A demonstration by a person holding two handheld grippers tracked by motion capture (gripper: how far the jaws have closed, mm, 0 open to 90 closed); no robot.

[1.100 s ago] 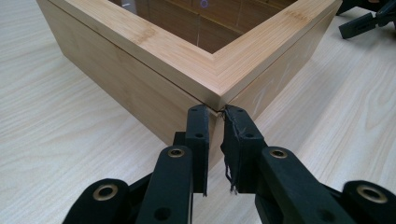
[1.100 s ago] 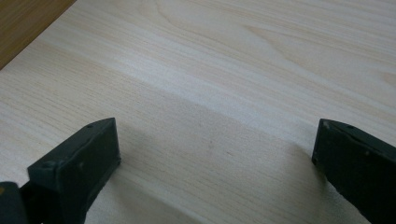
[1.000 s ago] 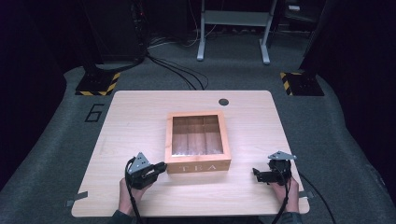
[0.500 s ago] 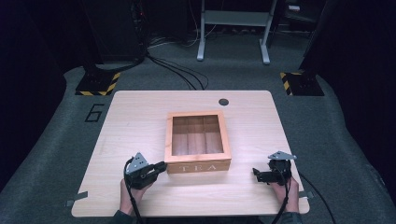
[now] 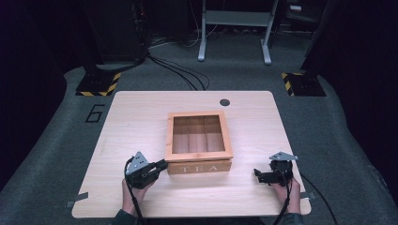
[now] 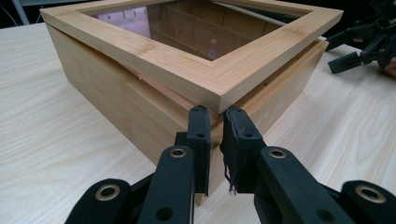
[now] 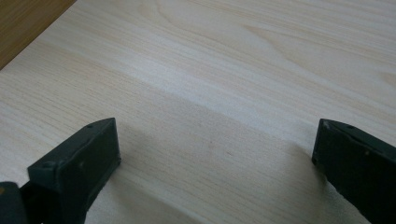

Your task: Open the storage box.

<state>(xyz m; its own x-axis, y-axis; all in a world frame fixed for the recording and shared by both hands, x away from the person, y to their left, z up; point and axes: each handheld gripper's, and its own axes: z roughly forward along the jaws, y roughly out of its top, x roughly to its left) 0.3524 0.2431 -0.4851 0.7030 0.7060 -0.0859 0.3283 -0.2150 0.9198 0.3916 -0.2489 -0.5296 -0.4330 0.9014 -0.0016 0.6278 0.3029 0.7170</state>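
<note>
A wooden tea box [image 5: 199, 167] with a glass-windowed lid [image 5: 199, 155] sits at the middle of the table [image 5: 136, 122]. My left gripper [image 5: 162, 164] lies low at the box's front left corner, jaws shut, tips just under the lid's corner [image 6: 219, 100] with nothing seen between them. In the left gripper view the lid [image 6: 187, 70] sits slightly askew over the box wall [image 6: 107, 98], with the left gripper [image 6: 215, 114] against the corner. My right gripper [image 5: 257, 174] rests to the right of the box, apart from it. Its jaws [image 7: 215, 135] stand wide open over bare wood.
A dark round grommet [image 5: 225, 102] sits at the table's far edge. The far-off right gripper [image 6: 355, 46] shows past the box in the left gripper view. Yellow-black striped stand feet [image 5: 98, 84] and cables [image 5: 178, 70] lie on the floor beyond the table.
</note>
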